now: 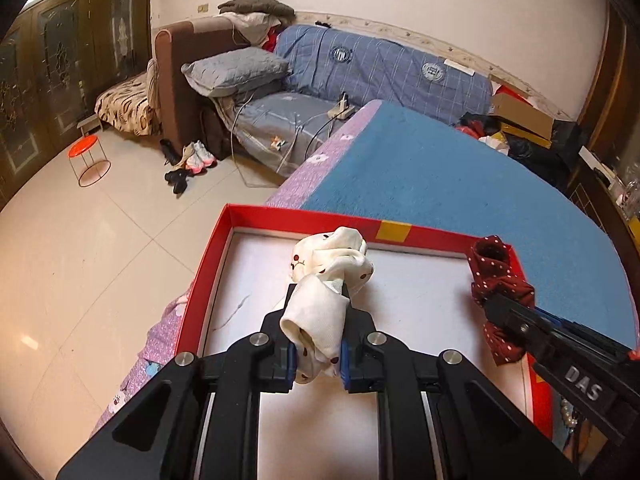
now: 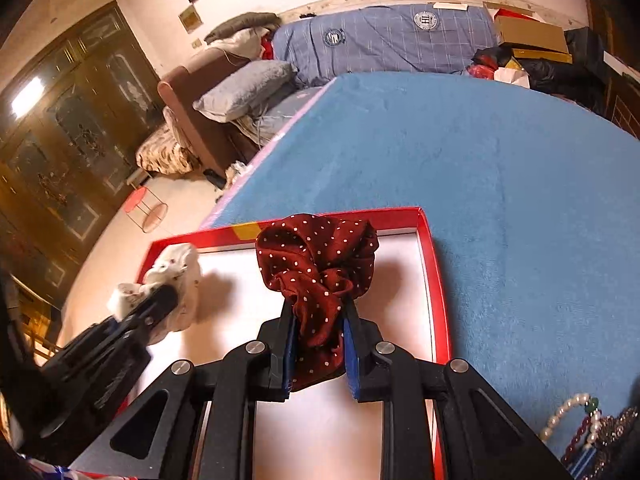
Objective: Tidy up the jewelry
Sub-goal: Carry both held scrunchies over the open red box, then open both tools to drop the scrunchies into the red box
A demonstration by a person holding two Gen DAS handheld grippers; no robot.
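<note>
A cream scrunchie (image 1: 328, 280) with small red cherries is pinched in my left gripper (image 1: 318, 292), which is shut on it above the white floor of a shallow red box (image 1: 300, 214). My right gripper (image 2: 319, 308) is shut on a dark red scrunchie (image 2: 318, 264) with white dots, over the right half of the same red box (image 2: 434, 280). In the left wrist view the right gripper (image 1: 490, 304) enters from the right with the red scrunchie (image 1: 496, 276) near the box's right wall. In the right wrist view the left gripper (image 2: 166, 294) holds the cream scrunchie (image 2: 176, 272) at the box's left end.
The box lies on a blue cloth (image 2: 500, 160) covering a table with a purple floral edge (image 1: 320, 160). Pearl and bead strands (image 2: 580, 424) lie on the cloth at the lower right. Beyond are a sofa (image 1: 360, 72), a red stool (image 1: 86, 156) and tiled floor.
</note>
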